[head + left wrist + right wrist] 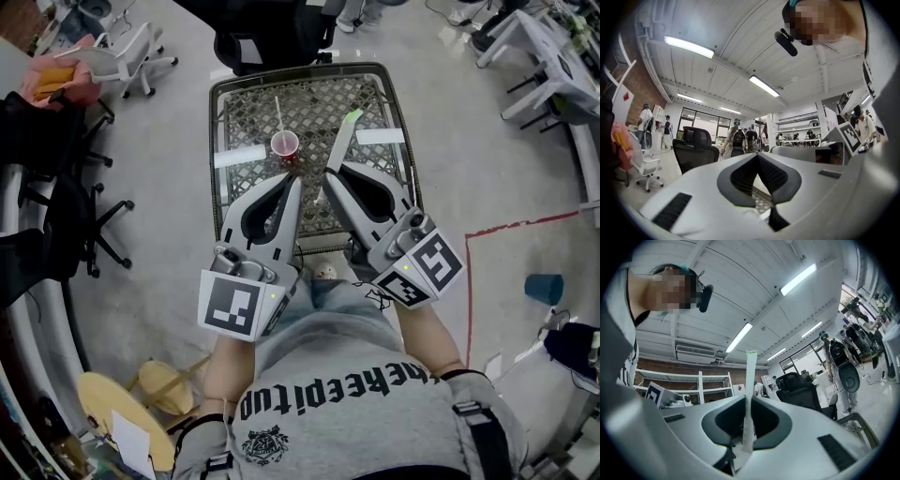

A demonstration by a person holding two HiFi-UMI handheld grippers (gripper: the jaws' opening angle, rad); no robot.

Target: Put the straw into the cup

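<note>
A small pink cup (285, 143) stands on the metal mesh table (246, 112). A thin white straw (278, 112) shows just behind the cup; whether it stands inside I cannot tell. My right gripper (329, 174) (747, 397) is shut on a paper-wrapped straw (341, 142) (750, 376) with a green tip, which sticks out past the jaws to the right of the cup. My left gripper (295, 179) (758, 155) is shut with nothing between its jaws, its tips just in front of the cup.
Two white paper strips (240, 156) (380, 136) lie on the mesh either side of the cup. A black office chair (272, 37) stands beyond the table, a white one (131, 52) at far left. People stand in the distance.
</note>
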